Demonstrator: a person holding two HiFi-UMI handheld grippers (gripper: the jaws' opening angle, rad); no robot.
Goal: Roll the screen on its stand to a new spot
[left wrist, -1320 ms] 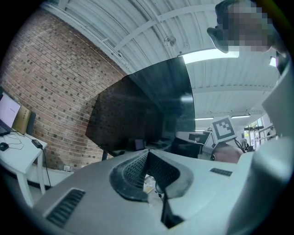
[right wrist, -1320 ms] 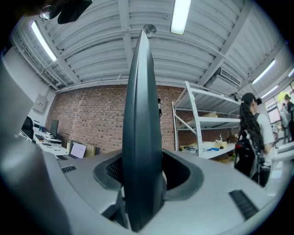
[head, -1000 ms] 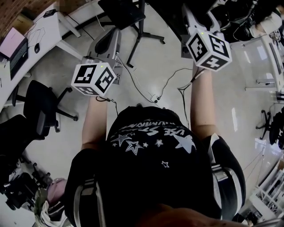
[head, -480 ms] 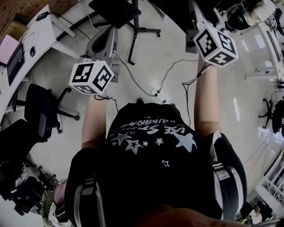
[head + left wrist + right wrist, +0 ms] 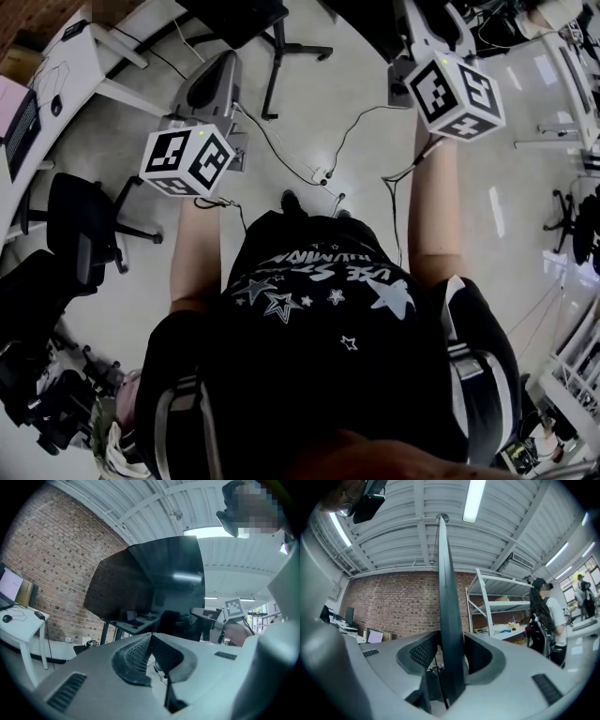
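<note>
The screen [image 5: 154, 583] is a big dark panel, and it fills the middle of the left gripper view just beyond my left gripper [image 5: 151, 638], whose jaws are shut with their pads together and nothing between them. In the right gripper view I see the screen [image 5: 446, 573] edge-on as a thin upright blade. My right gripper [image 5: 451, 645] is closing on that edge, and both pads touch it. From the head view, the two marker cubes [image 5: 187, 159] [image 5: 457, 94] are held out ahead of the person, with the stand's dark leg [image 5: 272, 75] between them on the floor.
Cables [image 5: 309, 169] trail over the pale floor by the person's feet. A black office chair [image 5: 80, 230] and a white desk [image 5: 94, 56] are to the left. Metal shelving [image 5: 497, 602] and a standing person [image 5: 546, 620] are to the right, against a brick wall.
Both marker cubes have drifted forward and slightly outward in the head view. The stand's legs and the floor cables have slid toward the top of the view as the person stepped forward.
</note>
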